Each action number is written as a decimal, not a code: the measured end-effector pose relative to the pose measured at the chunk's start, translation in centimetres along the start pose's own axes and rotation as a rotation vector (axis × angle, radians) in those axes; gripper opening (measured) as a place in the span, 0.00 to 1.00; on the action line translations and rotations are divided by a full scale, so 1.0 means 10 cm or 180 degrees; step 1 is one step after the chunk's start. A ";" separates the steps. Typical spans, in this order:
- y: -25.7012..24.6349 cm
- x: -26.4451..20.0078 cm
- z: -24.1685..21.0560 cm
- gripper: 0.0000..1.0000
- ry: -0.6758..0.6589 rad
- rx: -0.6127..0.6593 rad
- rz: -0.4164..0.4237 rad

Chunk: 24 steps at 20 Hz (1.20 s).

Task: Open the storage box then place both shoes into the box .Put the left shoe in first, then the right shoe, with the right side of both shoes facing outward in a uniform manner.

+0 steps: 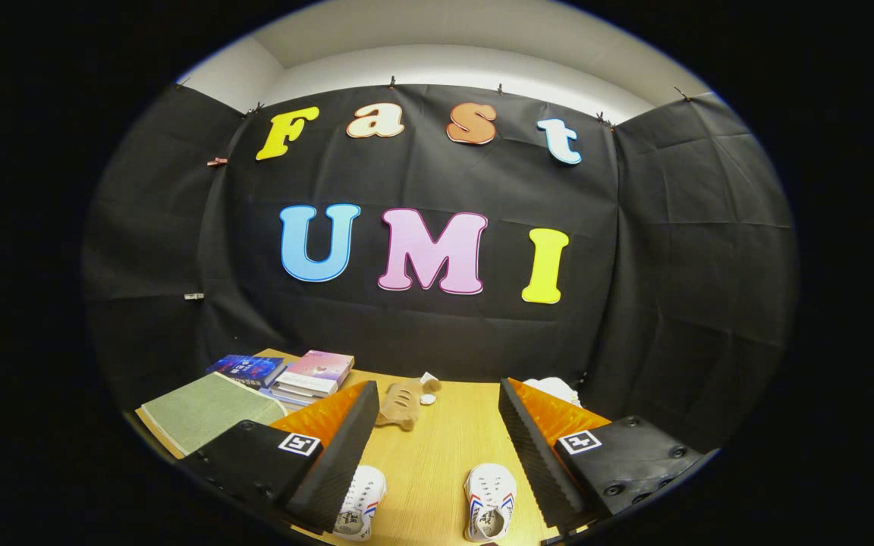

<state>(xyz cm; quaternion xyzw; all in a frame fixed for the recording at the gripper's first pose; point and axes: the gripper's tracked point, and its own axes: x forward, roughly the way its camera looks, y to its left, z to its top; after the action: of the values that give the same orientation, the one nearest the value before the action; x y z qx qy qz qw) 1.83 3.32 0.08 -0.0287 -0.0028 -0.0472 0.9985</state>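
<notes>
Currently the gripper (437, 447) stands spread wide, fingers holding and touching nothing. Two white shoes lie on the wooden table (437, 447) between the fingers: one shoe (359, 502) beside the left finger, the other shoe (489, 501) nearer the right. Beyond the fingers: a plush toy (403, 402), stacked books (308, 375).

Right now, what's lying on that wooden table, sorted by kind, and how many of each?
Shoes: 2, one white shoe by the left finger, the other shoe between the open fingers of the gripper.
Books: 2 clear covers, a dark book and a pink book topping a small stack whose count I cannot tell.
Green mat: 1.
Plush toy: 1.
Total: 6.
</notes>
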 end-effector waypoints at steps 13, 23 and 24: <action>0.55 0.19 -0.41 0.98 0.0447 0.0209 0.0462; 1.64 0.08 -1.17 0.99 0.1392 0.1082 0.1521; 1.75 0.02 -1.26 0.99 0.1498 0.1175 0.1633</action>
<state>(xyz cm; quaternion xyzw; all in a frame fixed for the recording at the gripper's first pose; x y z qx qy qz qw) 3.69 19.95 -13.50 0.1632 0.2250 0.1999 0.9395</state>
